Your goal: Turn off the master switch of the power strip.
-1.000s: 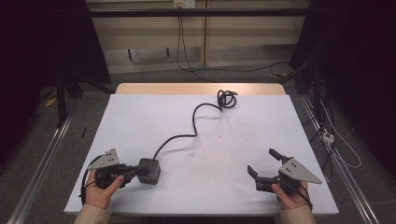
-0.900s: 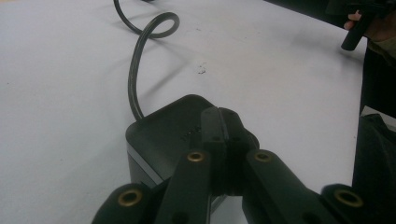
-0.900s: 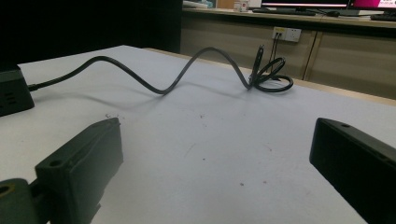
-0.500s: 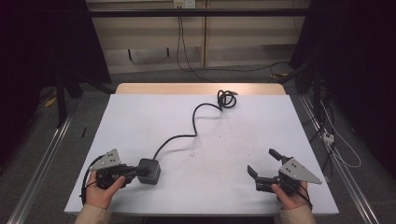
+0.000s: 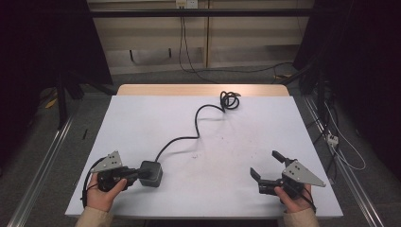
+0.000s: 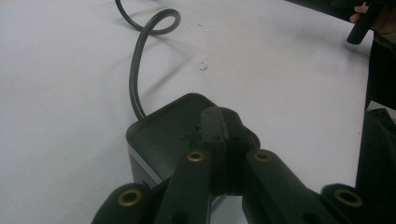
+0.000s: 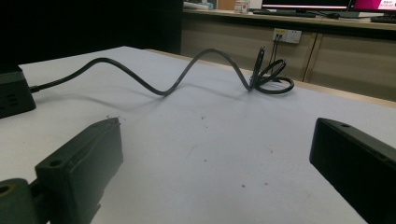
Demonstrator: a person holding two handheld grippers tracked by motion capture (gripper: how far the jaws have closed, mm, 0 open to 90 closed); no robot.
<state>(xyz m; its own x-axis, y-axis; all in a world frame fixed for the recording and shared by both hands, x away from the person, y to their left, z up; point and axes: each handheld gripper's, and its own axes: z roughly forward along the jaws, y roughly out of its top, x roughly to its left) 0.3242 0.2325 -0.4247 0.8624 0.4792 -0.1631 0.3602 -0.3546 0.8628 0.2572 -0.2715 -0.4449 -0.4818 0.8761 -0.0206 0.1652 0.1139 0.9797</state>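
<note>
Left claw [image 5: 134, 174], jaws together over the box [image 5: 151, 173], may slip off; right claw [image 5: 267, 169] gapes apart, empty.

On the worktop [image 5: 142, 123], a power block [image 5: 151, 173] lies near the left near corner, just right of the left tool [image 5: 135, 175]; its cord [image 5: 189, 137] runs far-right to a coil [image 5: 230, 100] by the far edge, with the right tool [image 5: 267, 165] near right
</note>
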